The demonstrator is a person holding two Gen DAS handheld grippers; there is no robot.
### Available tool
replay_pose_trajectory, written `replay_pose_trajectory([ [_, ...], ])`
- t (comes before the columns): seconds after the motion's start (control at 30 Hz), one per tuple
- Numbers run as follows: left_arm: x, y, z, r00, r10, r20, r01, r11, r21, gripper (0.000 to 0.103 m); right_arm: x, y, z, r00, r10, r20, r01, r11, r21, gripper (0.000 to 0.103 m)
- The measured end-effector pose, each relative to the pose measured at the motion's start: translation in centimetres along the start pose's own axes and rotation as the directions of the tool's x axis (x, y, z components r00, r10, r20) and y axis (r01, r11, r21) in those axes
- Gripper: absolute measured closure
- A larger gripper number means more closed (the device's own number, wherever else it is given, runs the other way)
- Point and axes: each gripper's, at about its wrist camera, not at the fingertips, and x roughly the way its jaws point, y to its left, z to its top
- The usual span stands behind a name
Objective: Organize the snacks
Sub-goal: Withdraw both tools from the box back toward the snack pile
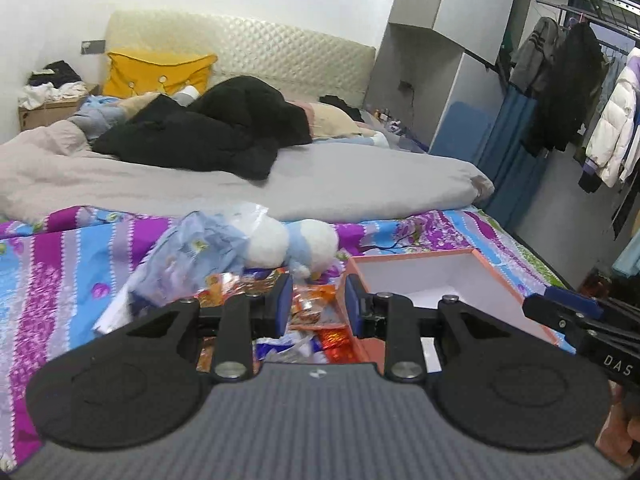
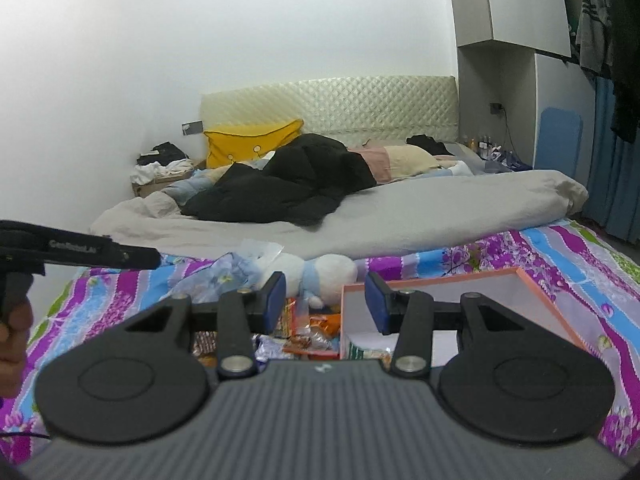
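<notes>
A heap of snack packets [image 1: 314,308] in orange, red and silver wrappers lies on the flowered bedsheet. Just right of it stands an open box with an orange rim [image 1: 514,280] and a white inside. In the right wrist view the snack packets [image 2: 312,332] and the box rim [image 2: 436,278] show again, with a greenish packet [image 2: 362,350] lying inside the box. My left gripper [image 1: 320,304] hovers above the heap, open, nothing between its blue pads. My right gripper [image 2: 326,302] hangs open over the box's left wall, empty too. One of the right gripper's fingers [image 1: 560,312] reaches in from the right.
A white and blue plush toy [image 1: 304,244] and a crumpled clear bag [image 1: 200,252] lie just behind the snacks. Farther back are a grey duvet [image 1: 340,184], a black garment [image 1: 224,132] and a yellow pillow [image 1: 156,70]. Hanging coats [image 1: 572,92] line the right wall.
</notes>
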Motion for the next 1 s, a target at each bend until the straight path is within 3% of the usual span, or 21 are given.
replay_pose_trajectory([
  [0.1, -1.8, 1.1, -1.5, 1.0, -0.019, 0.021, 0.019, 1.0, 0.008, 0.07, -0.7, 0.8, -1.5, 1.0, -0.001, -0.006, 0.001, 1.0, -0.004, 0.057],
  [0.3, -4.4, 1.5, -4.7, 1.0, 0.028, 0.009, -0.029, 0.997, 0.077, 0.07, -1.0, 2.3, -5.8, 0.998, 0.021, -0.053, -0.02, 1.0, 0.008, 0.057],
  [0.4, -5.3, 1.4, -6.4, 1.0, 0.01, 0.008, -0.01, 0.997, 0.073, 0.07, -1.5, 3.0, -7.7, 0.997, 0.024, -0.068, -0.024, 1.0, 0.007, 0.057],
  [0.77, -5.1, -0.3, -13.2, 0.998, 0.007, -0.055, -0.003, 0.997, 0.076, 0.07, -3.6, 4.1, -12.5, 0.995, 0.003, -0.099, -0.001, 1.0, 0.02, 0.057],
  [1.0, -3.7, -0.5, -15.2, 0.997, 0.009, -0.082, -0.005, 0.999, 0.052, 0.07, -3.8, 3.9, -15.0, 0.995, -0.017, -0.1, 0.015, 1.0, -0.013, 0.057],
])
